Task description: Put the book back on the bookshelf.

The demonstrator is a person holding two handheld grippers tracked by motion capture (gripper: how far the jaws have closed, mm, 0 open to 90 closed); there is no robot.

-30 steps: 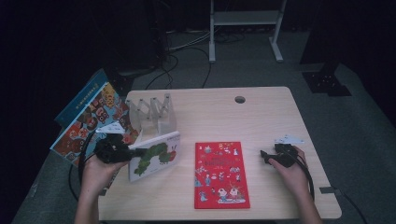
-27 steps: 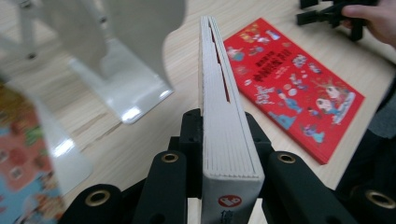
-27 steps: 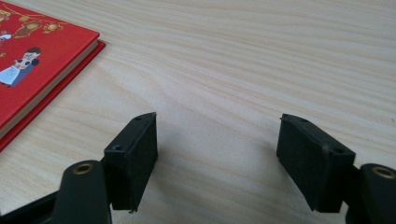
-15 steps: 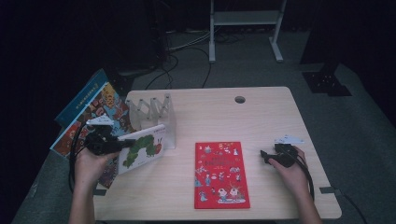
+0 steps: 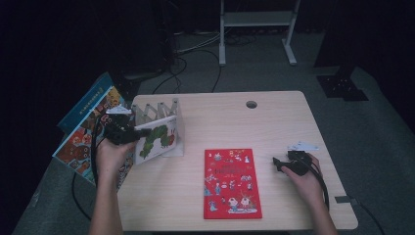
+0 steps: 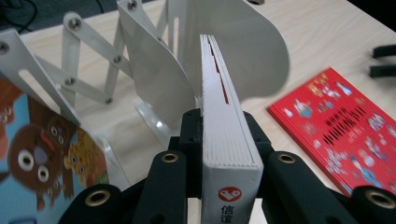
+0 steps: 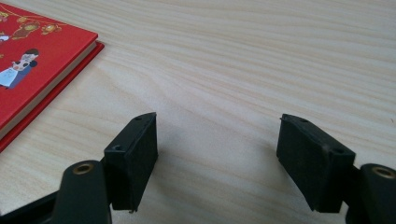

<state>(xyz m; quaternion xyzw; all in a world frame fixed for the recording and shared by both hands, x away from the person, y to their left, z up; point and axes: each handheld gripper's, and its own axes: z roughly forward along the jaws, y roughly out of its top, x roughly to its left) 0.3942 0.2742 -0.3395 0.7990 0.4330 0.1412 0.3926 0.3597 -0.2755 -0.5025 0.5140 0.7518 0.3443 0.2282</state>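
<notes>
My left gripper is shut on a white picture book with a green caterpillar on its cover. The book stands nearly upright on edge, leaning against the end plate of a white folding book rack. In the left gripper view the white book runs edge-on between the jaws, with the rack's plates just left of it. A red picture book lies flat at the table's front centre. My right gripper rests open on the table right of the red book, nothing between its fingers.
More picture books lean off the table's left edge beside the rack. A cable hole sits near the back edge of the wooden table. Cables and a metal stand's legs are on the floor behind.
My left gripper has lifted the caterpillar book from lying tilted on the table and carried it back and up, standing it against the rack. The right gripper has stayed put.
</notes>
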